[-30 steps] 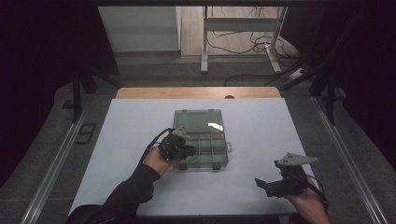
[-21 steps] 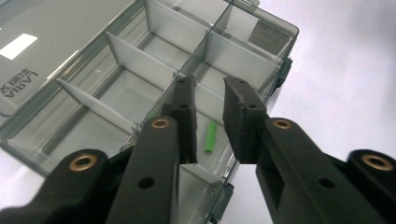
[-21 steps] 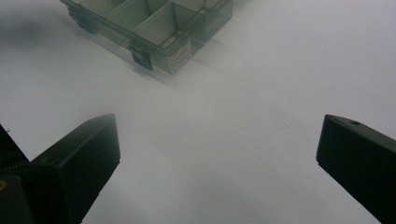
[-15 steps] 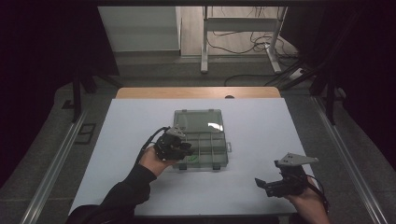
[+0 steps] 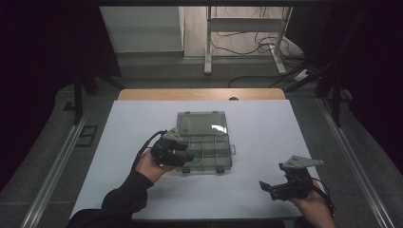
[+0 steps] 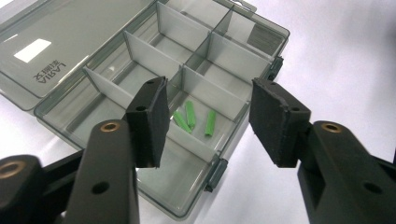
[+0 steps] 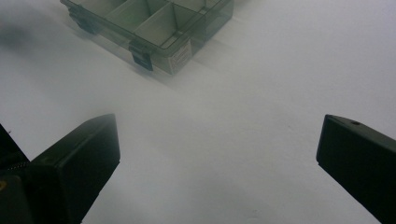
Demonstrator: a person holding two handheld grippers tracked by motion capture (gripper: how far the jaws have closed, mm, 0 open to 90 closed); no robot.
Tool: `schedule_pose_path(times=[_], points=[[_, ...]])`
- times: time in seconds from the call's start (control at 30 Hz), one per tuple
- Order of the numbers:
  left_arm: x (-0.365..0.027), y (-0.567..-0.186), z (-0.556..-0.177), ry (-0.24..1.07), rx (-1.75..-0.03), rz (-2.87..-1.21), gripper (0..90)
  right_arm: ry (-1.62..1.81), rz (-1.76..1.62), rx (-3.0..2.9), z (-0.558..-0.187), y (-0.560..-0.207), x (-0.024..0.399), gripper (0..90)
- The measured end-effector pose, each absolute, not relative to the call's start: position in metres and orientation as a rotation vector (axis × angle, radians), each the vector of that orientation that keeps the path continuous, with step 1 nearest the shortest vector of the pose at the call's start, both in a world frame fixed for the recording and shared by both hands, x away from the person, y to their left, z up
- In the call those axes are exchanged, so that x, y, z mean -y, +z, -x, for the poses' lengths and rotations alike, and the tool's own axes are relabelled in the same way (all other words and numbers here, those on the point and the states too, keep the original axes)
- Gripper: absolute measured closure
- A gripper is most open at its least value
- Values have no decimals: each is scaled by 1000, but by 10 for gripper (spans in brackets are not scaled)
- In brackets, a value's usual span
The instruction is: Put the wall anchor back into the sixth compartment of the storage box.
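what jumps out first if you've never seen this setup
The open clear organizer box at the middle of the white table, with three green pegs in one near compartment. The left hand-held gripper hovers open over them; the right hand-held gripper waits open near the table's front right.

Looks like a lab or test room set up for recording, dim at the edges, not a home. A white-topped table with a wooden far edge stands on grey carpet, metal rails run along the floor on both sides, and dark stands or tripod legs flank it. Beyond the table, loose cables lie tangled on a pale floor around the white legs of a frame or desk, next to a light wall panel.
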State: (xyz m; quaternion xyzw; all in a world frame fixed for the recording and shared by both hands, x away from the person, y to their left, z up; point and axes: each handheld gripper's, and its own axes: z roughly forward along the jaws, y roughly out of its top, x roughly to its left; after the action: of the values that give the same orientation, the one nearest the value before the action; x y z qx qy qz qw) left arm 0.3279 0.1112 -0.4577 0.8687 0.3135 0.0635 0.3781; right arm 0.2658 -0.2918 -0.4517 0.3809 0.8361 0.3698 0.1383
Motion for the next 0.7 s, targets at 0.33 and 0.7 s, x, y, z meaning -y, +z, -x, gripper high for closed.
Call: schedule_pose_path(times=[0.33, 0.7], points=[[-118, -454, -317, 188, -789, -2211, 367, 1070, -1098, -2420, -266, -452, 292, 0], [-133, -453, -312, 190, -816, -2181, 253, 1072, -1098, -2418, -266, -452, 292, 0]])
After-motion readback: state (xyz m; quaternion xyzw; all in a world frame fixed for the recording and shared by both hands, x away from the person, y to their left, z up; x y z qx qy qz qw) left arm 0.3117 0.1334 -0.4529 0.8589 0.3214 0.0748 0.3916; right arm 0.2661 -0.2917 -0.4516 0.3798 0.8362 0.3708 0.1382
